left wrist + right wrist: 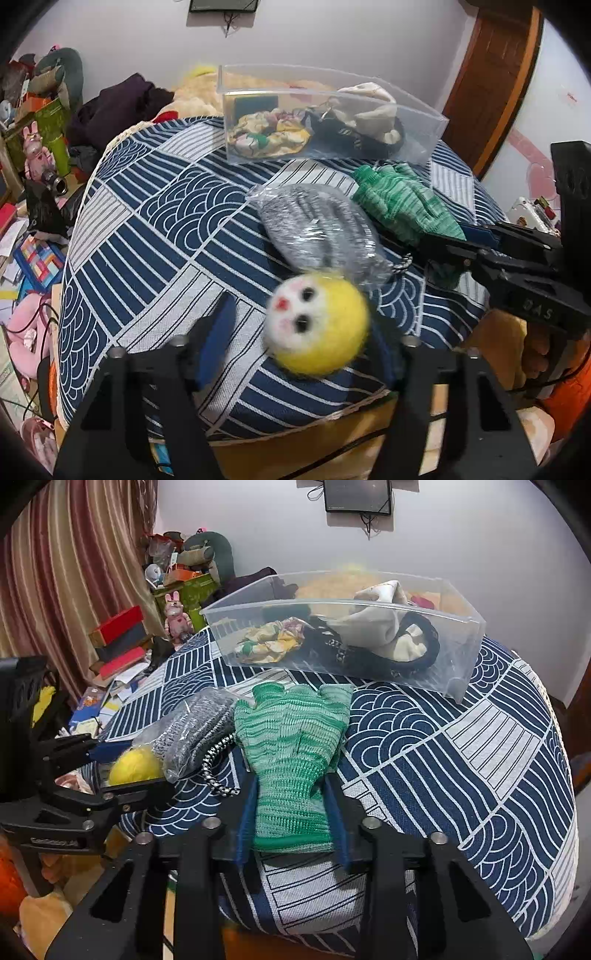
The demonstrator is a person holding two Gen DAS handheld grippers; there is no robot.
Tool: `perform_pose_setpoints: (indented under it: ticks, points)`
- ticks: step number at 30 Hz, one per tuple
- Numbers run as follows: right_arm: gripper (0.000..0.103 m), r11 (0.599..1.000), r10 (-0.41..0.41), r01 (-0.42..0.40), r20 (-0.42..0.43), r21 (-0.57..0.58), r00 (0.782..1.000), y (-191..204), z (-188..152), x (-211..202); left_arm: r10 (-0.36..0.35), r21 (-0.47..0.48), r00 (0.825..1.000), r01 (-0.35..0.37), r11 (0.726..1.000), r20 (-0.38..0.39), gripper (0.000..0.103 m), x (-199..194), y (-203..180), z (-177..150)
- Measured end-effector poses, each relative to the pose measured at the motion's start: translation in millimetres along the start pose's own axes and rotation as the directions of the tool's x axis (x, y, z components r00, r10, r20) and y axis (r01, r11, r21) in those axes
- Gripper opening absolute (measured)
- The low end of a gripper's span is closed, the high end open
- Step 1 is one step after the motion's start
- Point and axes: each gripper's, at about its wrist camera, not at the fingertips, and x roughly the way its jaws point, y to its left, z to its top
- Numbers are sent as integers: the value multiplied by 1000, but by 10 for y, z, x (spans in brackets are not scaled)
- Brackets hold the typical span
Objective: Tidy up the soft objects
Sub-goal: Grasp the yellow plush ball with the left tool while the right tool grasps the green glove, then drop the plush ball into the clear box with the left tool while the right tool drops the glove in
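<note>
Left gripper (299, 332) is spread wide, jaws either side of the yellow felt ball (319, 326) without clearly touching. Right gripper (291, 812) clamps the green glove's (291, 746) cuff, near the clear bin (465, 664).

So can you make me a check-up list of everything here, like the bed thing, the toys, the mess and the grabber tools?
Surface: blue and white patterned cover, rounded, cloth.
Job's things: clear plastic bin holding soft items; green glove; bagged grey glove; yellow plush ball with a white face, blurred.
Clutter: speckled cord beside the gloves.
Grippers: left tool around the ball, grip unclear; right tool with fingers either side of the green glove's cuff, contact unclear.
Cables: wire under the wall screen.
Surroundings: striped curtain, boxes and toys piled on the floor, wooden door.
</note>
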Motion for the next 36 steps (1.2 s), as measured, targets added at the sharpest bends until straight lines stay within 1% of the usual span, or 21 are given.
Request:
perform_pose_setpoints:
  ticks: [1, 2, 6, 11, 17, 24, 28, 32, 36]
  points:
    - [25, 1000, -1, 1, 5, 3, 1000, -10, 3, -16, -12, 5, 1000, 12, 1000, 1, 45, -20, -10, -2]
    - [23, 1000, 0, -1, 12, 9, 1000, -22, 7, -39, -14, 13, 1000, 13, 1000, 6, 45, -44, -27, -2]
    - [21, 1000, -3, 2, 40, 23, 999, -52, 28, -135, 15, 41, 999, -17, 999, 34, 45, -128, -83, 10]
    - [20, 999, -15, 12, 88, 33, 996, -93, 77, -276, 22, 27, 996, -25, 999, 84, 45, -301, -41, 91]
    - [20, 998, -37, 30, 142, 47, 989, -171, 156, -432, 46, 15, 986, -49, 999, 159, 45, -484, 20, 272]
    - [20, 997, -71, 61, 201, 53, 977, -262, 319, -557, 70, 17, 969, -76, 997, 236, 45, -542, 76, 673]
    - [20, 995, -94, 81, 245, 62, 965, -342, 482, -604, 69, 33, 957, -81, 996, 280, 45, -515, 60, 970]
    - [20, 992, -119, 104, 273, 69, 955, -421, 648, -580, 54, 56, 949, -75, 996, 312, 45, -441, 20, 1242]
    - [20, 990, -139, 123, 288, 73, 947, -499, 798, -516, 58, 78, 945, -88, 993, 321, 45, -300, -28, 1469]
